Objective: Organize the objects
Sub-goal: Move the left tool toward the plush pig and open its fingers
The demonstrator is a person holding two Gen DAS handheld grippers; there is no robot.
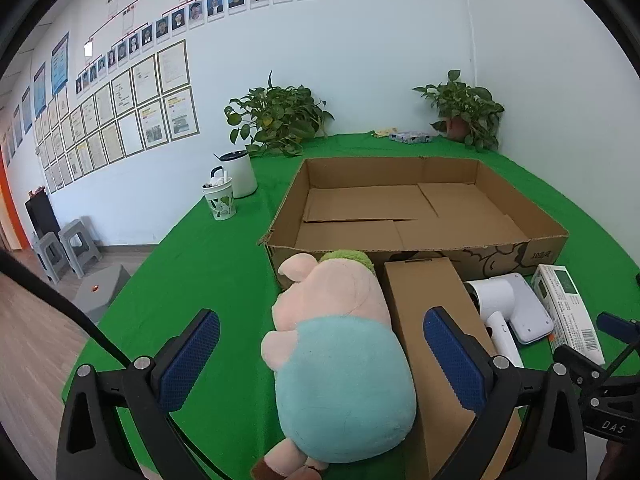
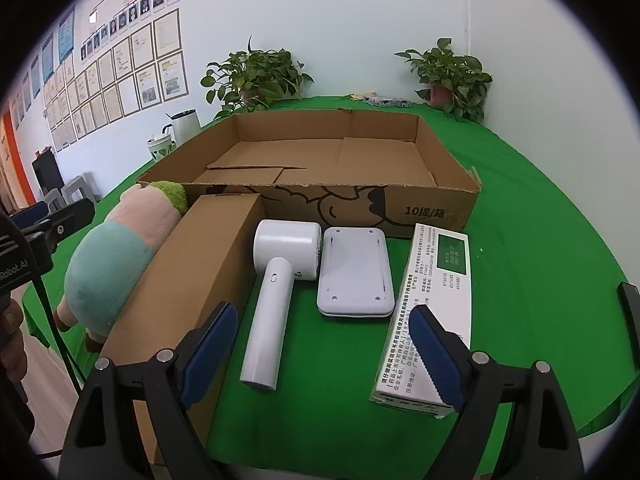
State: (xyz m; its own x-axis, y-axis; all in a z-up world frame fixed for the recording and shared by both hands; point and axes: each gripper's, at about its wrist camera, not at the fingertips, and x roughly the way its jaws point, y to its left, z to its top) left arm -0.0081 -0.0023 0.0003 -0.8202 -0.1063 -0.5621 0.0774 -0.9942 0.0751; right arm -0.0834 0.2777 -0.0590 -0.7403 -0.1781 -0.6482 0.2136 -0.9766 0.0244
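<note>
Left wrist view, left to right: the left tool (image 1: 320, 354) is spread wide, plush pig (image 1: 340, 360) lying between its pads, brown carton (image 1: 430, 320) touching it. Right wrist view: right tool (image 2: 324, 354) is spread, gripping nothing; hair dryer (image 2: 276, 292), white pad (image 2: 354, 274), printed box (image 2: 430, 312) are lined below the open cardboard tray (image 2: 320, 200) on the green surface (image 2: 540, 240).

Bright, even indoor light, no hard shadows; only soft dark edges under the cardboard tray (image 2: 304, 196) and just beside the white hair dryer (image 2: 276, 280). Mild glare on the dryer's head. Both views are sharp around the tray and bow strongly outward from it: walls curve, black lens ring fills the corners. Colours slightly washed in the right wrist view.
</note>
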